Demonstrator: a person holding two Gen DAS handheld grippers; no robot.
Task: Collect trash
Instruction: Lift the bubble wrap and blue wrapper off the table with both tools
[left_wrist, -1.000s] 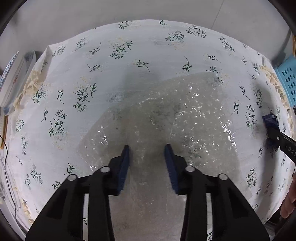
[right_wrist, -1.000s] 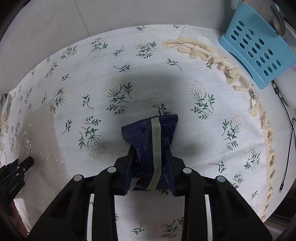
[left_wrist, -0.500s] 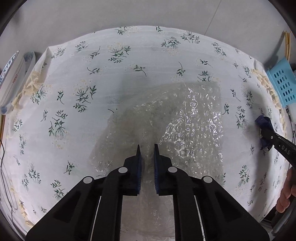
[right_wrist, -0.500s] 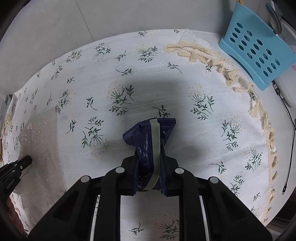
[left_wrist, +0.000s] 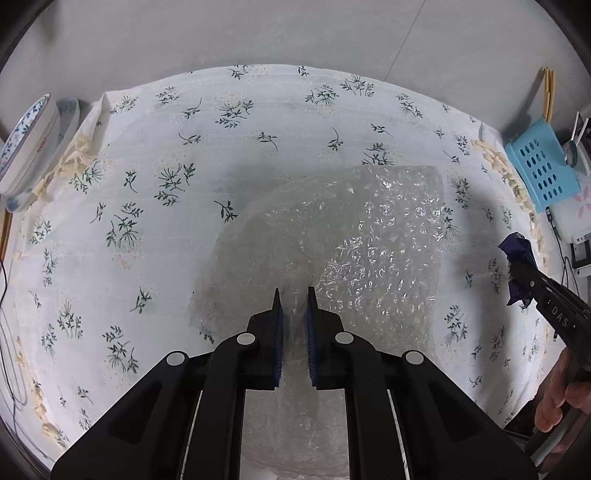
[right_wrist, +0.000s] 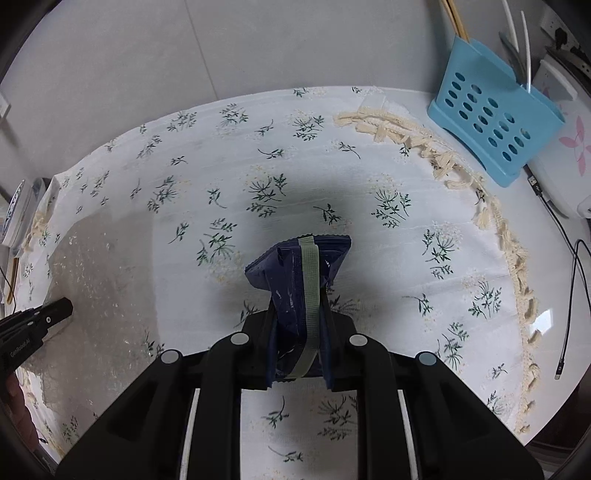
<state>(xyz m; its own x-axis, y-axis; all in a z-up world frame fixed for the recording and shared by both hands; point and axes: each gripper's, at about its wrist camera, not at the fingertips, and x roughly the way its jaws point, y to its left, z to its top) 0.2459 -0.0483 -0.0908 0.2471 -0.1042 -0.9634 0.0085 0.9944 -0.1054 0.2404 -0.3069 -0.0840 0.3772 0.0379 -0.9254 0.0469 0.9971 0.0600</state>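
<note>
A clear sheet of bubble wrap (left_wrist: 384, 240) lies on the flowered tablecloth (left_wrist: 155, 177); its near part rises into my left gripper (left_wrist: 293, 295), which is shut on it. The sheet also shows at the left of the right wrist view (right_wrist: 96, 266). My right gripper (right_wrist: 299, 317) is shut on a dark blue snack wrapper (right_wrist: 295, 266) with a grey-green stripe and holds it crumpled above the cloth. That wrapper (left_wrist: 517, 251) and the right gripper show at the right edge of the left wrist view. The left gripper (right_wrist: 55, 314) shows at the left edge of the right wrist view.
A light blue perforated basket (right_wrist: 495, 125) with chopsticks stands off the cloth's far right corner, beside a white appliance (right_wrist: 565, 173) and a black cable (right_wrist: 569, 295). A blue-patterned dish (left_wrist: 26, 144) sits at the far left. The cloth has a tasselled fringe (right_wrist: 506, 236).
My left gripper closed on the bubble wrap and lifted, pulling the sheet up and inward. My right gripper squeezed tighter on the blue wrapper and raised it off the cloth.
</note>
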